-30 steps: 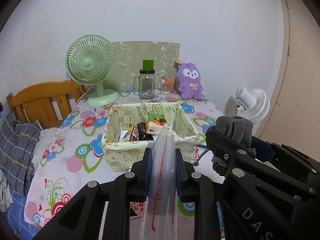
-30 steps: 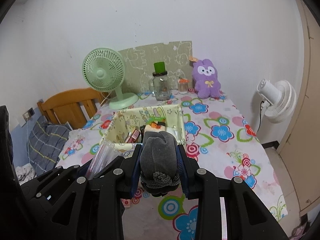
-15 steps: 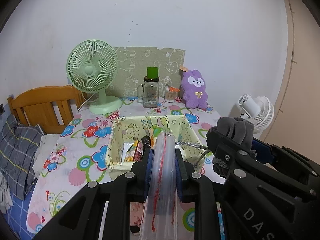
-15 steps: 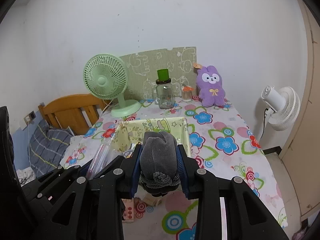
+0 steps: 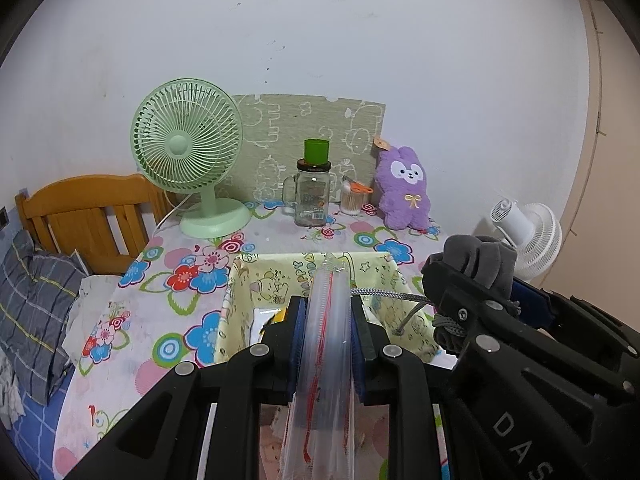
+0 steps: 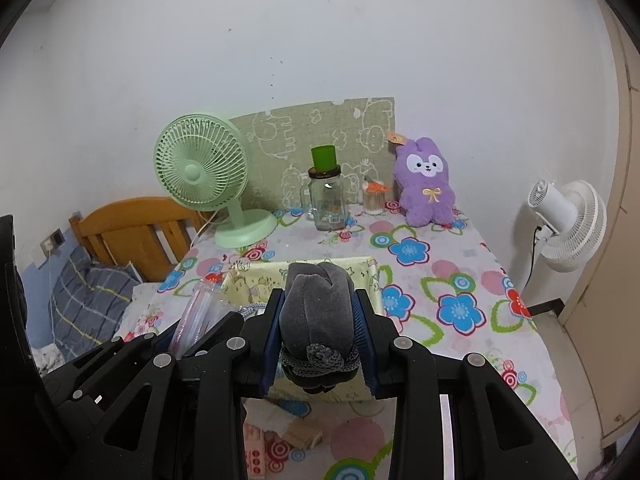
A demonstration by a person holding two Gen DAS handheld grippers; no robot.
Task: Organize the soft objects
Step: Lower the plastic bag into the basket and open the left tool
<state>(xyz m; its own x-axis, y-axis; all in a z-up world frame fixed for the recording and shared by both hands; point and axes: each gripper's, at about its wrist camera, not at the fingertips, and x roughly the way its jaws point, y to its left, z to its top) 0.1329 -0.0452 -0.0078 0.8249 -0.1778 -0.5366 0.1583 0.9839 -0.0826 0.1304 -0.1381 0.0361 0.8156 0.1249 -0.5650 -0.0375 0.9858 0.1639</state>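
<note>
My left gripper (image 5: pixel 326 322) is shut on a clear plastic zip bag (image 5: pixel 324 360) with a red seal line, held upright above the near edge of a yellow fabric basket (image 5: pixel 240 280). My right gripper (image 6: pixel 318 316) is shut on a grey soft pouch (image 6: pixel 316 304) with a braided grey cord; it also shows in the left wrist view (image 5: pixel 480 260) at the right. The basket (image 6: pixel 240 280) lies just beyond both grippers on the floral table. A purple plush rabbit (image 5: pixel 406 188) sits at the back against the wall.
A green desk fan (image 5: pixel 188 156), a glass jar with a green lid (image 5: pixel 314 188) and a small toothpick jar (image 5: pixel 354 198) stand at the back. A wooden chair (image 5: pixel 92 216) and grey plaid cloth (image 5: pixel 28 300) are left. A white fan (image 6: pixel 568 224) stands right of the table.
Both grippers have risen and pulled back from the basket, still holding the bag and the pouch. The basket's contents are now mostly hidden behind the fingers.
</note>
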